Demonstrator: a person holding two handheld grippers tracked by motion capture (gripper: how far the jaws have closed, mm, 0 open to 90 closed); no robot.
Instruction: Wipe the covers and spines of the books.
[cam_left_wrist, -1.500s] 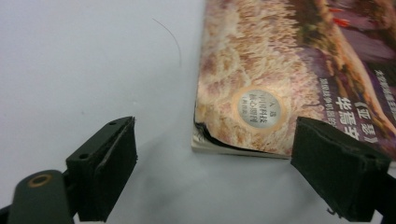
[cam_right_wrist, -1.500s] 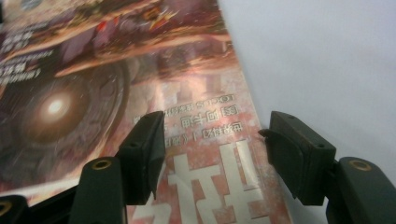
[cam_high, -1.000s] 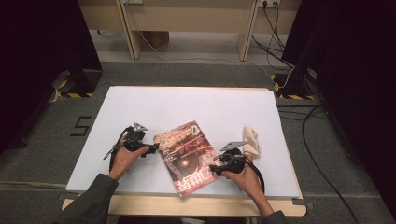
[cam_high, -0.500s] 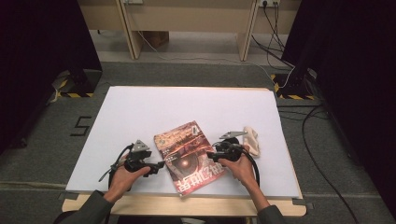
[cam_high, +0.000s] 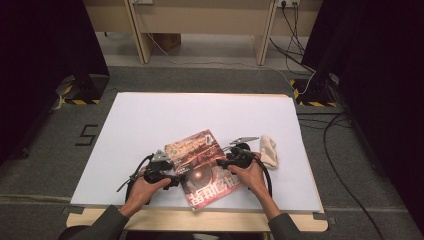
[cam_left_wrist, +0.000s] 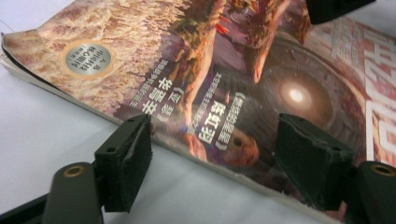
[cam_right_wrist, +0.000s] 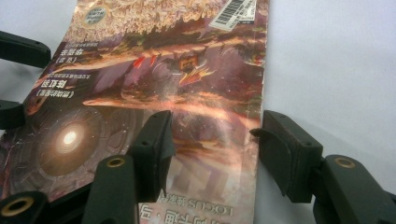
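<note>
At near table (cam_high: 150, 120) edge, both tools straddle magazine (cam_high: 202, 165) edges, gaping, nothing gripped: left tool (cam_left_wrist: 212, 154) just narrowing, right tool (cam_right_wrist: 215, 149) half-wide. Slide lower jaw under cover, pinch edge only, lift evenly.

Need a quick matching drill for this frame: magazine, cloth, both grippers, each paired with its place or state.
Column A:
1. magazine
2. cream cloth
3. left gripper
4. right gripper

Column B:
a. jaws open, straddling the magazine's right edge
b. flat on the white table, cover up
c. jaws open at the magazine's left edge
d. bunched just right of the right hand

Pairs: 1-b, 2-d, 3-c, 4-a
</note>
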